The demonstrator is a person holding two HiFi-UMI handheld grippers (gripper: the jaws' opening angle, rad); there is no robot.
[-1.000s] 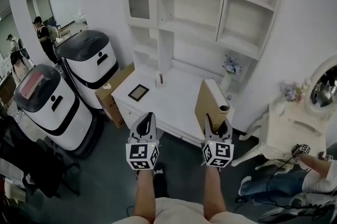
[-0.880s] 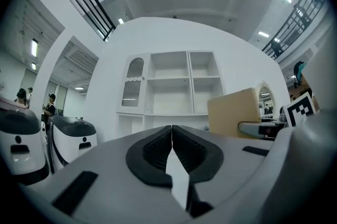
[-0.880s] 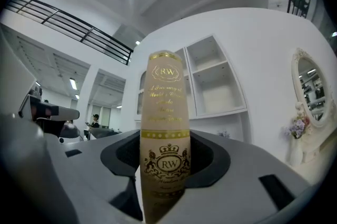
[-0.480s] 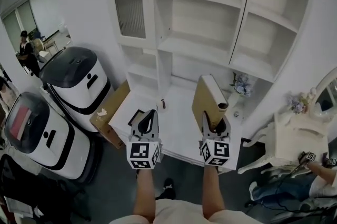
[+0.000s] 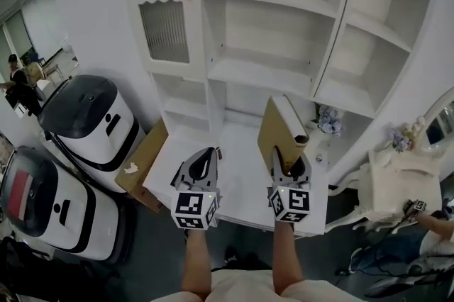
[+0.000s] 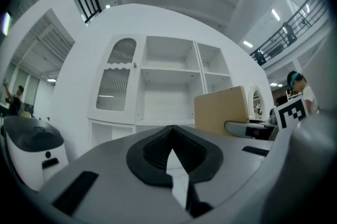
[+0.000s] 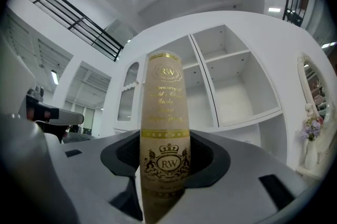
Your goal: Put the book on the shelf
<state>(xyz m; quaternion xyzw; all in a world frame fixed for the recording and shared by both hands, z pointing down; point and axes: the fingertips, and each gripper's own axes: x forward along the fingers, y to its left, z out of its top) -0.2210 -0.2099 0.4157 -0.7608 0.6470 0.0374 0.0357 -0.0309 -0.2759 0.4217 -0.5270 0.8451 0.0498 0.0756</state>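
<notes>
- The white shelf unit [image 5: 262, 72] has open compartments beside one ribbed door [image 5: 162, 13]. We see a small bunch of flowers [image 5: 328, 119] in its low right bay.
- We count one book [image 5: 281, 127], two grippers, two white rounded machines [image 5: 91, 116] on the floor at left, and one cardboard box [image 5: 140, 160].
- The right gripper [image 5: 289, 160] clamps the book's lower end. The book stands nearly upright above the counter [image 5: 237, 176], spine toward that gripper's camera, in front of the shelf unit and in none of its compartments.
- The left gripper [image 5: 201, 160] has its jaws closed tip to tip, with nothing between them.
- Both forearms [image 5: 193, 258] reach forward side by side, level with each other.
</notes>
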